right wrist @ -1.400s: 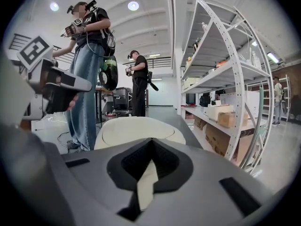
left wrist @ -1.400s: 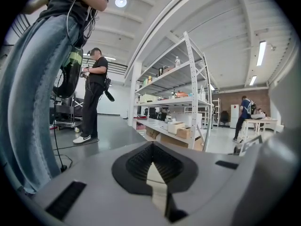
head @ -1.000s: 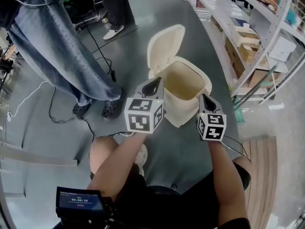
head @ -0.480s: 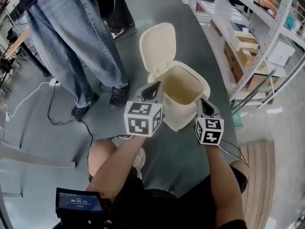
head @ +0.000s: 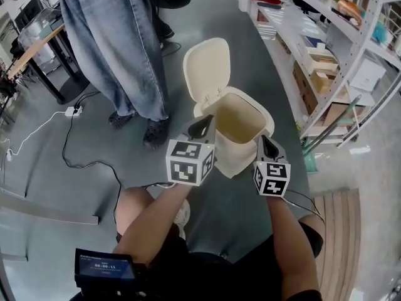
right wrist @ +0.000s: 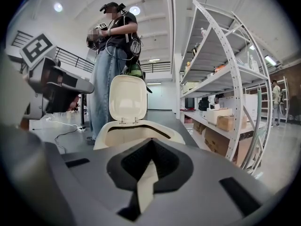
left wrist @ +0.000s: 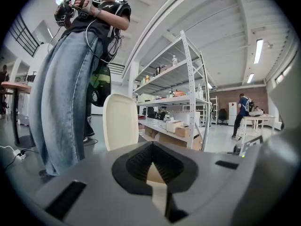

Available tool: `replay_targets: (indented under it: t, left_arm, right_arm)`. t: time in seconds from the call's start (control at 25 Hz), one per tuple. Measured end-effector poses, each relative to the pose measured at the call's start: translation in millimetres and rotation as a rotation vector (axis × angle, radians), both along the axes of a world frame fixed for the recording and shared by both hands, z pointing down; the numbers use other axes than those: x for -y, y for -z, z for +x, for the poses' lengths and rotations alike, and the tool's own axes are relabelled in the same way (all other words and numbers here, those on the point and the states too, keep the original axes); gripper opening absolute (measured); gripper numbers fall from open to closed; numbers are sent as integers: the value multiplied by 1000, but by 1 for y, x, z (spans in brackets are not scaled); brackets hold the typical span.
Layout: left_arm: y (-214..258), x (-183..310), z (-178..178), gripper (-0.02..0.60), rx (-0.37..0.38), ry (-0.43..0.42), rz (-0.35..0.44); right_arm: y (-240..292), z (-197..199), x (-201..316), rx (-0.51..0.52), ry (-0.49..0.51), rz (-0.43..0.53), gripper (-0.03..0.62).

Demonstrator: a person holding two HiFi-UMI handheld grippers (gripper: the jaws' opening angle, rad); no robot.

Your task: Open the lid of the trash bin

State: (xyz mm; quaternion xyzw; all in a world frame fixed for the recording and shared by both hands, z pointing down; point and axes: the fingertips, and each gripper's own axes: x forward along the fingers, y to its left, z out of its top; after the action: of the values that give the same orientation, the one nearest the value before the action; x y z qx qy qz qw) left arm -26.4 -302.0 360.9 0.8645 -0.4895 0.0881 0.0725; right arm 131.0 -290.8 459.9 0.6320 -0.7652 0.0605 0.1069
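Note:
A cream trash bin (head: 233, 157) stands on the grey floor with its lid (head: 206, 68) tipped up and back, so the empty inside shows. My left gripper (head: 200, 125) hovers at the bin's near-left rim with its jaws together and nothing in them. At the near-right rim my right gripper (head: 268, 144) is also shut and empty. In the left gripper view the upright lid (left wrist: 121, 121) rises beyond the left gripper (left wrist: 151, 150). The right gripper view shows the bin's rim (right wrist: 141, 126) and the lid (right wrist: 128, 98) straight ahead of the right gripper (right wrist: 150, 147).
A person in jeans (head: 119, 42) stands left of the bin, close to the lid. Metal shelving (head: 338, 42) with boxes runs along the right. A cable (head: 69, 162) trails over the floor at left, near a table (head: 37, 49). A wooden pallet (head: 341, 231) lies at right.
The standing person has stepped nearer the bin's lid side. Both grippers stay at the bin's near rim, and the lid stays up.

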Motion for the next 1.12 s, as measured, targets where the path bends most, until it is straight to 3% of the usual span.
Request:
replay_targets:
  t: [0.28,1.12]
  left_arm:
    - [4,2,-6,0,-10,11,6]
    - [7,1,-1,0,-22,-9,7]
  right_arm:
    - [1,-3,1,38,-1,-17,6]
    - [5,-4,0,11,-4,-26,6]
